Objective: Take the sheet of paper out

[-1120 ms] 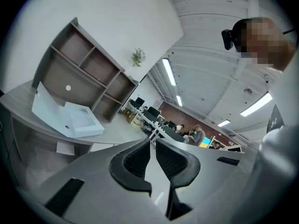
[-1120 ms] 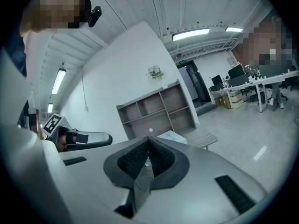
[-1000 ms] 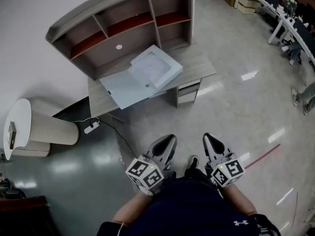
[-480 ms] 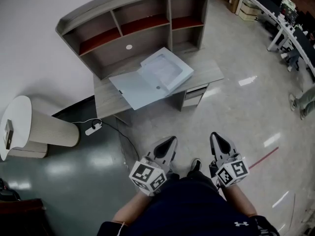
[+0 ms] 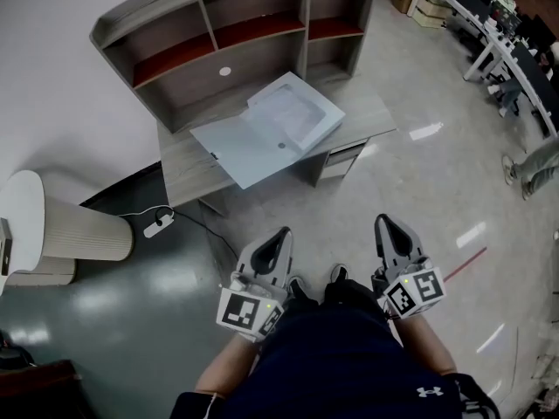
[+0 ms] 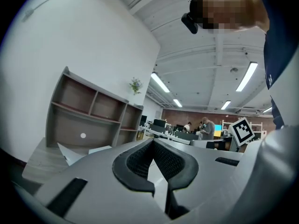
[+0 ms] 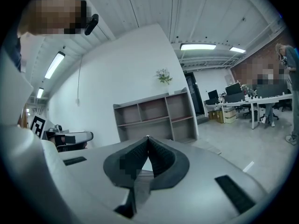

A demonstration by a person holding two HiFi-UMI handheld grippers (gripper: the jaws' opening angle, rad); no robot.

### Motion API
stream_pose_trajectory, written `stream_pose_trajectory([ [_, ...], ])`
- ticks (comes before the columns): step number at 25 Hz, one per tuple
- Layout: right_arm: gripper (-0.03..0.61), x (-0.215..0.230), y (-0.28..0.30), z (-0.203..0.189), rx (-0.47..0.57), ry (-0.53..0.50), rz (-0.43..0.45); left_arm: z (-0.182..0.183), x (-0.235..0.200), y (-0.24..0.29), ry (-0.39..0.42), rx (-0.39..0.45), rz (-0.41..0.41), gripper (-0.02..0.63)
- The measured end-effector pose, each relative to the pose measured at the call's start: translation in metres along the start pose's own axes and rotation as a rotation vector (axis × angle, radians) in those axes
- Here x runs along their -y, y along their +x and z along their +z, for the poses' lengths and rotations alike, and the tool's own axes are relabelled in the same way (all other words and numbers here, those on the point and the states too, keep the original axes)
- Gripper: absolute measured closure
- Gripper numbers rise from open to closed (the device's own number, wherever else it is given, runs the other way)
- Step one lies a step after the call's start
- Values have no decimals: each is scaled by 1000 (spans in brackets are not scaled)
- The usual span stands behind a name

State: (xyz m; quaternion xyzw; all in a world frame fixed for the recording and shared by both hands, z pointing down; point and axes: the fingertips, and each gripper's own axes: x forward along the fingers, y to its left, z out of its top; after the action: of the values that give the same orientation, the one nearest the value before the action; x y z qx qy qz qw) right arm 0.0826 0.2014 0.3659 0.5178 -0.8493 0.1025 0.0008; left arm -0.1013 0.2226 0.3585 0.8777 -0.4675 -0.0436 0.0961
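Facing one folder (image 5: 266, 129) on one desk (image 5: 179, 171): left gripper (image 5: 282, 233), right gripper (image 5: 385, 221), closed

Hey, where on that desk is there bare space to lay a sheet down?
Widest bare strip: the left end of the desk, between the open white folder and the left edge. A smaller patch sits right of the folder, at the front corner. The middle is crowded: the folder covers it to the front edge.

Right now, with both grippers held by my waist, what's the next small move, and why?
Probably step toward the desk. The open white case lies on it, well out of reach across the floor, and the left gripper and right gripper are both shut and empty.
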Motion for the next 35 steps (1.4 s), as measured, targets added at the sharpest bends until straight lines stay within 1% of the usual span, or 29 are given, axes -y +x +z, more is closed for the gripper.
stream_pose_trajectory([
  [4,566,-2,8,-1,-12,5,7,1,-13,3,-28,6,22,600],
  [8,566,12,25,-5,-19,19,11,-2,-20,23,-18,-18,38,600],
  [12,566,30,52,-8,-24,44,35,-2,-32,45,6,-38,76,600],
  [16,566,55,87,-2,-25,67,79,2,-47,80,15,-47,118,600],
  [20,566,87,126,7,-25,85,122,6,-59,129,34,-64,148,600],
  [23,566,112,150,11,-32,104,146,5,-66,160,31,-79,180,600],
  [26,566,133,169,16,-35,117,168,4,-75,183,20,-96,220,600],
  [30,566,157,188,22,-39,133,191,0,-85,205,43,-129,251,600],
  [32,566,168,194,23,-41,140,200,-3,-89,216,28,-136,273,600],
  [35,566,182,202,24,-44,146,211,-5,-99,230,-34,-129,308,600],
])
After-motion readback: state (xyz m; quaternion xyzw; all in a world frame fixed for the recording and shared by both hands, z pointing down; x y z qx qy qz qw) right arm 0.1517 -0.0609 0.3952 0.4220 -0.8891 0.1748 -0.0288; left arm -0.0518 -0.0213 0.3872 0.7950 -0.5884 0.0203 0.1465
